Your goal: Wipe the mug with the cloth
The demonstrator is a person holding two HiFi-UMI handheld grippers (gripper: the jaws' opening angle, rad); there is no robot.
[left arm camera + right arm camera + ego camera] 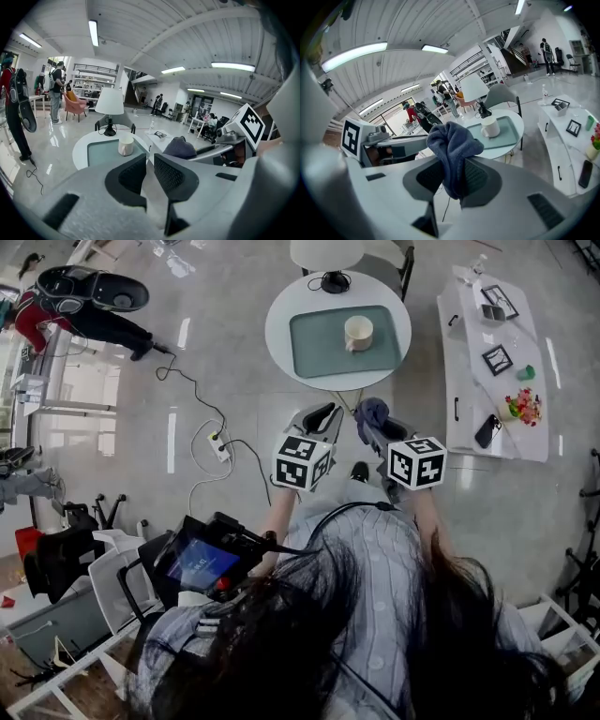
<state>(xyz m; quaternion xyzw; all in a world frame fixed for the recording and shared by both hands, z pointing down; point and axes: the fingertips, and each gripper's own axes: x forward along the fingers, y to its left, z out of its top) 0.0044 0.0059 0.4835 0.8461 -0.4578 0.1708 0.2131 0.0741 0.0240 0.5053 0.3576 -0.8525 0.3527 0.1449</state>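
One cream mug [358, 333] stands upright on a green tray [309, 351], and this tray lies in the middle of the round white table [281, 306]. Nothing touches the mug. Both grippers are on the near side of the round table, off its edge and over the floor. The cloth [452, 145], dark blue and crumpled, is clamped between the jaws of the right gripper [451, 177]; it bulges up above the jaws and one end hangs down between them. The left gripper [147, 169] is just beside the right one, also on the near side of the round table. Its jaws stand a little apart with nothing between them. At the far edge of the round table a lamp [326, 253] with a white shade stands on a black foot. To the right of the round table, well apart from it, is a long white table [464, 352] with picture frames [497, 359], a dark phone [487, 430] and a small bunch of flowers [525, 407]. On the floor to the left of the round table lies a power strip [219, 444] with cables.
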